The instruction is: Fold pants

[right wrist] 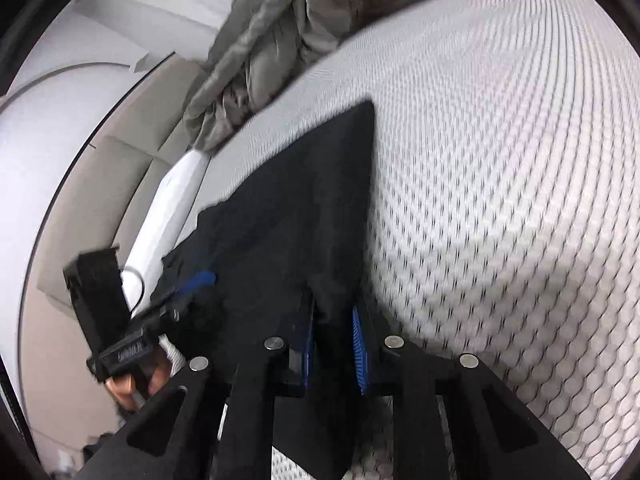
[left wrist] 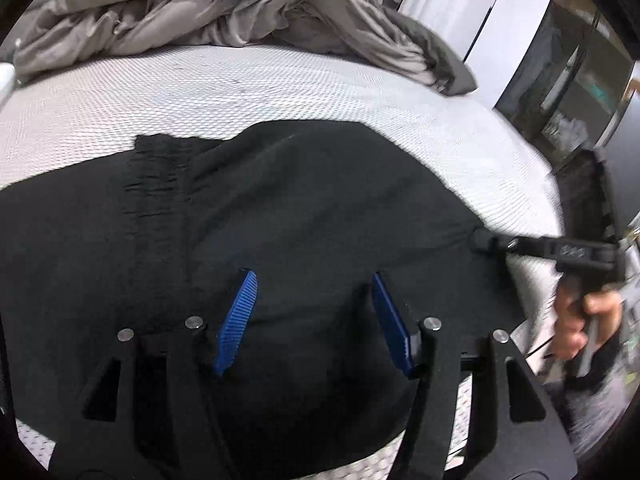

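The black fabric pants [left wrist: 280, 208] lie spread on the white honeycomb-textured mattress [left wrist: 240, 92], their long axis running left to right in the left wrist view. The left gripper [left wrist: 314, 316] hovers half open above them, gripping nothing. The right gripper [right wrist: 334, 344], nearly closed, pinches a pants edge.

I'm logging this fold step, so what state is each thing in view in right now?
Pants: black, spread on the mattress, one edge pinched.
Left gripper: open above the pants, nothing between the pads.
Right gripper: shut on the pants' edge.
Mattress: white, textured, mostly bare.
Duvet: grey, crumpled at the far end.
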A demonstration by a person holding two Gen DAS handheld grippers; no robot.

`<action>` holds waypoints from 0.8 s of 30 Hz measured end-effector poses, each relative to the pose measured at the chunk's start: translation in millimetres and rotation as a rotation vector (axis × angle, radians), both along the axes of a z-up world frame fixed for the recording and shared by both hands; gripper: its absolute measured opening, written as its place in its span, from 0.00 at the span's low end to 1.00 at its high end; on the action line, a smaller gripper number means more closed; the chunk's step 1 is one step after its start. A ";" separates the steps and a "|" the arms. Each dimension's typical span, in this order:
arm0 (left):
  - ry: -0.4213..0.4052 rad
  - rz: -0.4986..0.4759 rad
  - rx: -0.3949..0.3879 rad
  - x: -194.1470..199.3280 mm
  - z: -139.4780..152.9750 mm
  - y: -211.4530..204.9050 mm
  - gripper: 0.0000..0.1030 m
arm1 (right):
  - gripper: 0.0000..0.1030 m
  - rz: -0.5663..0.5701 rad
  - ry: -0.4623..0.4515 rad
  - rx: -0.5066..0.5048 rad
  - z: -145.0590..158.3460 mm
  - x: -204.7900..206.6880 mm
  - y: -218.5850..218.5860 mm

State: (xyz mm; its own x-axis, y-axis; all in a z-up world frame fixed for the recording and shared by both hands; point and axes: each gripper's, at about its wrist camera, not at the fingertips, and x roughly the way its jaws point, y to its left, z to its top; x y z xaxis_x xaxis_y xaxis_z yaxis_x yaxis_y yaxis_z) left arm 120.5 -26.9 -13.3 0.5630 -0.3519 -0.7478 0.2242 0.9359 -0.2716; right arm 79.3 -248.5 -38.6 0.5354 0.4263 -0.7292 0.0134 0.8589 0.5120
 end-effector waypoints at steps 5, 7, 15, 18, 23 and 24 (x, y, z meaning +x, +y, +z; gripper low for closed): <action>-0.075 -0.054 0.033 -26.1 8.9 2.0 0.55 | 0.28 0.000 -0.069 -0.261 29.4 -18.3 15.7; -0.083 -0.121 0.046 -32.0 7.9 -10.1 0.55 | 0.32 0.052 -0.156 -0.288 45.7 -28.1 35.4; 0.007 -0.180 0.013 -23.2 -22.1 -7.0 0.38 | 0.37 0.321 -0.130 -0.534 -24.9 6.4 127.9; 0.014 -0.167 -0.020 -33.1 -19.9 19.6 0.36 | 0.37 0.330 -0.137 -0.551 -22.6 5.4 116.1; 0.016 -0.148 -0.032 -37.4 -16.9 40.9 0.36 | 0.35 0.234 -0.068 -0.547 -7.9 -12.0 49.2; 0.007 -0.143 -0.024 -37.3 -11.0 42.3 0.36 | 0.36 0.237 -0.068 -0.534 -3.9 -13.3 44.4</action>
State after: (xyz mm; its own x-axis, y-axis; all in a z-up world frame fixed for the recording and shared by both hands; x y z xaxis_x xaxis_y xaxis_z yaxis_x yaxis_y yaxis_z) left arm 83.2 15.4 -24.3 0.5006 -0.4462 -0.7419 0.3531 0.8877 -0.2956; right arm 66.0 -204.1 -42.6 0.5232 0.1227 -0.8433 -0.2279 0.9737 0.0003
